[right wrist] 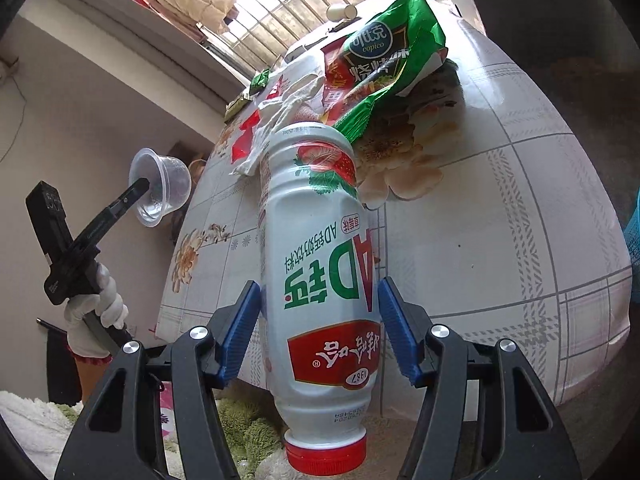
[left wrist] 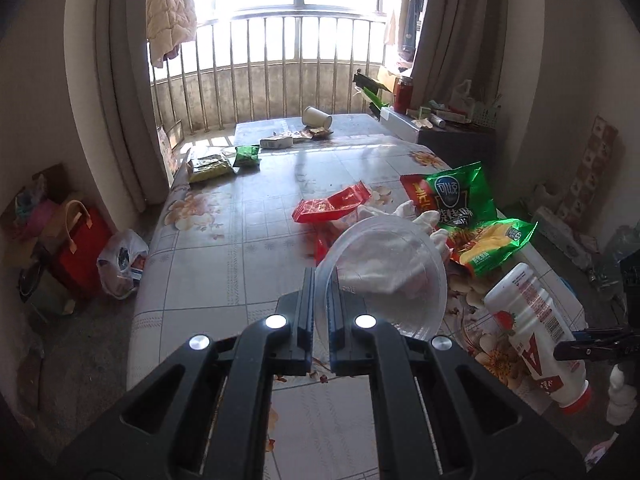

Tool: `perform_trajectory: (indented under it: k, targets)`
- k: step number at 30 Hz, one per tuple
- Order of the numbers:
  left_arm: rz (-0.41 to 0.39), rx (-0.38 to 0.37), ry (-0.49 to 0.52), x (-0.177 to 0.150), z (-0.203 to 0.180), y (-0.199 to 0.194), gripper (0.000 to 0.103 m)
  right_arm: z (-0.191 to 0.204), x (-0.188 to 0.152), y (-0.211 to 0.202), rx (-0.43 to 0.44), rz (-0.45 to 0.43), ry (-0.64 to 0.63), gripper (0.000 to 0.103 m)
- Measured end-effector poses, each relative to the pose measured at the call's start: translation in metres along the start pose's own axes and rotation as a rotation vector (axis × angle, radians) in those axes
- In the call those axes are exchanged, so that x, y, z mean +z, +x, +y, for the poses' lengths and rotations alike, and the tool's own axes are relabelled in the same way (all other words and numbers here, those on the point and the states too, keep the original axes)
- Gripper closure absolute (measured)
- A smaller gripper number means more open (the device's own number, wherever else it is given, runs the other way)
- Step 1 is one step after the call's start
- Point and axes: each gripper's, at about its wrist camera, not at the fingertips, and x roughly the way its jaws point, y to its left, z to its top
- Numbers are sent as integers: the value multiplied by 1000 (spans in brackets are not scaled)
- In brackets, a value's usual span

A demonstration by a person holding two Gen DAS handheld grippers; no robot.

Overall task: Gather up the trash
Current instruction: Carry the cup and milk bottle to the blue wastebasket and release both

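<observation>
1. Clear plastic cup [left wrist: 384,276]: empty, tilted on its side, rim pinched, raised off the surface [left wrist: 240,240].
2. White drink bottle [right wrist: 320,280]: red cap, strawberry print, lying on its side at the surface edge, cap overhanging.
3. Green snack bag [left wrist: 460,200]: crumpled, lying beyond the bottle.
4. Red wrapper [left wrist: 332,204]: flattened, mid-surface.
5. Paper cup [left wrist: 316,117]: tipped over, far end.

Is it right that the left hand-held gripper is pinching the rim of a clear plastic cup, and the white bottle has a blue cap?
Not quite. The right wrist view shows the white bottle has a red cap. The left hand-held gripper is indeed pinching the clear plastic cup by its rim.
</observation>
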Motion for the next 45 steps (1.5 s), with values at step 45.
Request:
perform_trajectory:
  k: [45]
  targets:
    - [582,-573,522,3,-570,252,99,-356,-79,-221,-28,-586,818,44]
